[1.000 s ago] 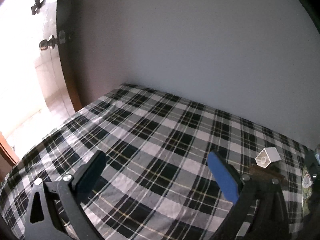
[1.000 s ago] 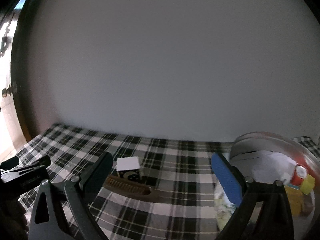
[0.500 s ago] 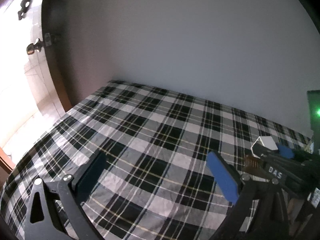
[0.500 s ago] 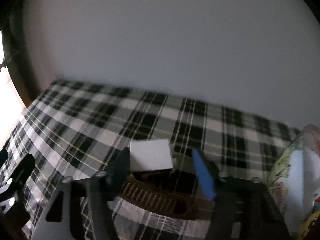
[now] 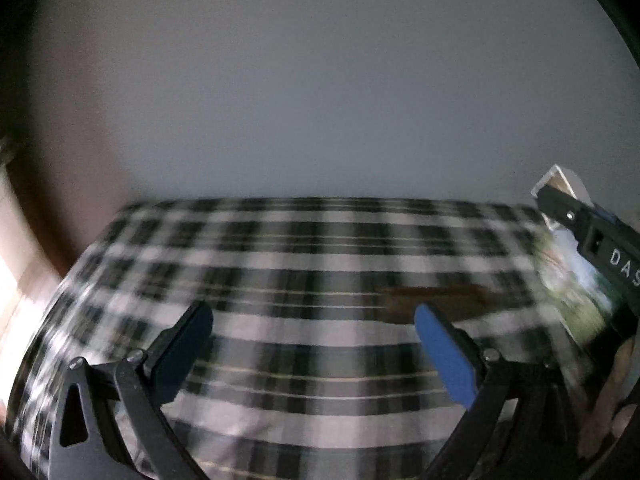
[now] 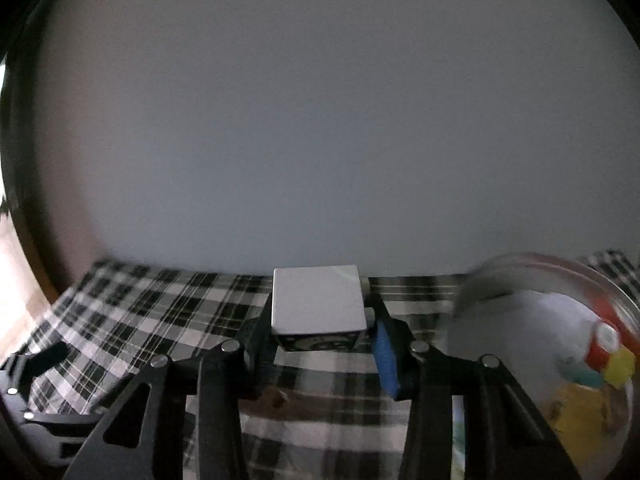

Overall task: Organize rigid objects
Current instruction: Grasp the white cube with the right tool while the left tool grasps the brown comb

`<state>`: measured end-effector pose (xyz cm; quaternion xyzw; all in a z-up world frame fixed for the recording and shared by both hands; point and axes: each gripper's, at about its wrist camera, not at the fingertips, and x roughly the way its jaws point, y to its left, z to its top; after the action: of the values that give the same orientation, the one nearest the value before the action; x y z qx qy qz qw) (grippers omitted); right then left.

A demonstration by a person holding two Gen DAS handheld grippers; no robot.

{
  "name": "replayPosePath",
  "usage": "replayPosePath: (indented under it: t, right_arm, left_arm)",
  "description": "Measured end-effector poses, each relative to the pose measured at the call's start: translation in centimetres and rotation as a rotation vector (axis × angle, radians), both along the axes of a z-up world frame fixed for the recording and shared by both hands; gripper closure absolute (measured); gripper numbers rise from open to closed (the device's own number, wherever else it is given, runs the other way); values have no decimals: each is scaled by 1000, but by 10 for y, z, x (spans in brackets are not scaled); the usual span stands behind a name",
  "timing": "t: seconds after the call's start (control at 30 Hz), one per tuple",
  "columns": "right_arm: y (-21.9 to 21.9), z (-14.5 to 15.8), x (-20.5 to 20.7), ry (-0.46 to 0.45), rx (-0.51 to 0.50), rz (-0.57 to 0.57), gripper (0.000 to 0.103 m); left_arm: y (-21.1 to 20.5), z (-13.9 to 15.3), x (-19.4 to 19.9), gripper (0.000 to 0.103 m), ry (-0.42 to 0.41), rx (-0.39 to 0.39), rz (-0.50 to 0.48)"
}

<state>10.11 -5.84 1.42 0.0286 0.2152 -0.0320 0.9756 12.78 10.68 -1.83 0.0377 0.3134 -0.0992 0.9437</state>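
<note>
Right gripper clamps the white block (studs facing right).

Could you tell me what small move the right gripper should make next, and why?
Probably carry the white block right, toward the clear container. The right gripper is shut on it, lifted off the cloth, and other toys already lie in there.
</note>
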Motion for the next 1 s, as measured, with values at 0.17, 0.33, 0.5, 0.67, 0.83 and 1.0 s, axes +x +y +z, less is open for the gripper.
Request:
replayPosePath:
  t: [0.17, 0.33, 0.5, 0.67, 0.83, 1.0]
  right_arm:
    - [-19, -6, -33, 20, -14, 11, 58]
    - [-30, -12, -38, 57, 5, 10, 58]
    - [-33, -8, -37, 44, 28, 15, 58]
    - [-30, -7, -38, 43, 12, 29, 58]
    - [-25, -12, -34, 41, -11, 44, 58]
    - [-16, -13, -37, 22, -48, 57, 58]
  left_arm:
    - [-45, -3, 15, 2, 30, 126, -244]
    - [-76, -19, 41, 25, 121, 205, -410]
    - [-81, -21, 60, 25, 171, 194, -486]
    - [-64, -22, 79, 70, 219, 67, -411]
    - [-60, -24, 67, 79, 226, 39, -331]
    - [-55, -24, 57, 80, 219, 34, -218]
